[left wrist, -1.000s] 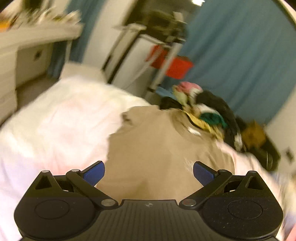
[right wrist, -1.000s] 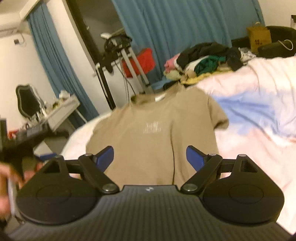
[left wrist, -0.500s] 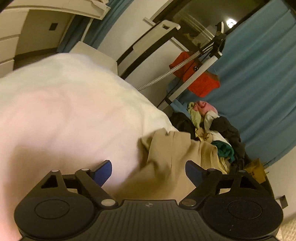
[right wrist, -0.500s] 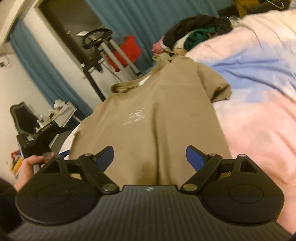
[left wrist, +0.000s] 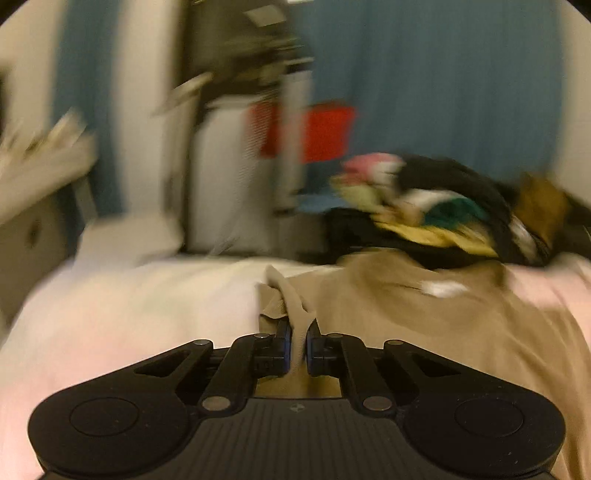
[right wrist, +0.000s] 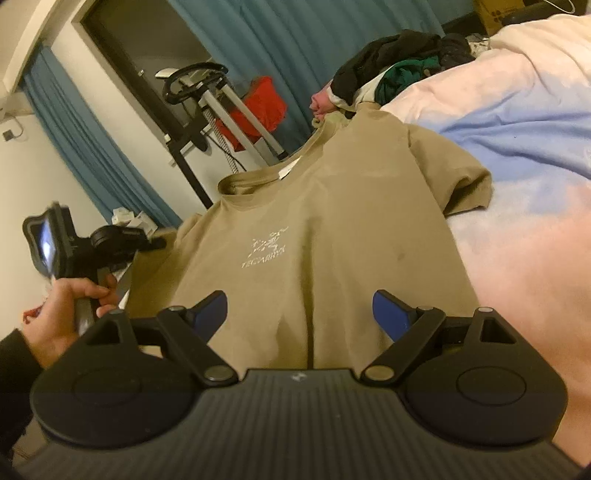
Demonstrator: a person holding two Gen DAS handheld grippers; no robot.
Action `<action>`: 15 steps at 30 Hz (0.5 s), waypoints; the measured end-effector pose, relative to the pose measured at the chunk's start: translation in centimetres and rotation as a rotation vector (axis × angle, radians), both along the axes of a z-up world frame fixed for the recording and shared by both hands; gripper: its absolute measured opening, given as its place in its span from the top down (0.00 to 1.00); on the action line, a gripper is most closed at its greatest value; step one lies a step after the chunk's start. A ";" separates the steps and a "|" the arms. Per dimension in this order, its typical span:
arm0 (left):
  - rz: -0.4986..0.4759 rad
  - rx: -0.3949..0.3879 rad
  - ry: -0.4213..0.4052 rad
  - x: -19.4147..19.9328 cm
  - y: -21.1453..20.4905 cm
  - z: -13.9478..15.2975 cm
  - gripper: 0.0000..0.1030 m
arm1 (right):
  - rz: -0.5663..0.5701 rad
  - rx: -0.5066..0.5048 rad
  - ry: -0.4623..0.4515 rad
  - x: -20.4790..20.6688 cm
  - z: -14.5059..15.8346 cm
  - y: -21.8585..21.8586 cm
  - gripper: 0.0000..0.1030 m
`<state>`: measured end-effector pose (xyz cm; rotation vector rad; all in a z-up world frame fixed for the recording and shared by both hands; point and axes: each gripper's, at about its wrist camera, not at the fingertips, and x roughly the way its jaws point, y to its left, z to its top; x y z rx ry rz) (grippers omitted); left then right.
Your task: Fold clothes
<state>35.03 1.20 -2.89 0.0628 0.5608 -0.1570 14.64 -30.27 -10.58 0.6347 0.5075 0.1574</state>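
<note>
Your left gripper (left wrist: 297,345) has its jaws nearly together w/ a bunched fold of the tan t-shirt (right wrist: 317,236) pinched between the blue pads (left wrist: 285,345); that fold is the shirt's left sleeve edge, standing up in a ridge just ahead of the fingers; left view is blurred, so finer detail can't be told.

Your right gripper (right wrist: 299,314) has jaws spread wide, nothing between them but the shirt's lower front lying underneath; can't tell if the tips touch the cloth.

The shirt lies flat, front up, on the bed (right wrist: 524,206), collar (right wrist: 251,182) away from you, pale chest print (right wrist: 266,253) showing; its right sleeve (right wrist: 465,184) is crumpled on the pink-and-blue cover.

In the right view your left hand (right wrist: 70,306) grips the other tool's handle at the shirt's left side; dark sleeve (right wrist: 14,373) at the wrist.

No proper containers close by; beyond the collar sits a loose clothes pile (right wrist: 402,62), black, green, pink pieces mixed; a brown box (right wrist: 498,14) behind it, contents not visible; red item (right wrist: 262,107) hangs by the metal frame (right wrist: 229,110), blue curtains (right wrist: 325,33) behind.
</note>
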 end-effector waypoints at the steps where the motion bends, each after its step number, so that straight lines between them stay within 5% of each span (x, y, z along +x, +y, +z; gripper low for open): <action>1: -0.052 0.019 0.011 -0.3 -1.8 -0.1 0.92 | -0.008 0.009 0.001 0.0 0.0 -0.2 0.15; 5: -0.207 0.086 0.120 -1.4 -7.6 -3.0 0.86 | -0.043 0.023 -0.001 -0.4 0.1 -1.1 0.15; 8: -0.283 0.025 0.188 -2.8 -8.2 -3.9 0.79 | -0.060 0.031 -0.004 -0.6 0.2 -1.5 0.15; 11: -0.356 -0.050 0.153 -5.3 -6.4 -2.6 0.50 | -0.066 0.046 -0.005 -0.9 0.2 -1.9 0.15; 15: -0.334 -0.128 0.090 -6.3 -2.8 -0.8 0.37 | -0.062 0.077 -0.006 -1.1 0.3 -2.1 0.15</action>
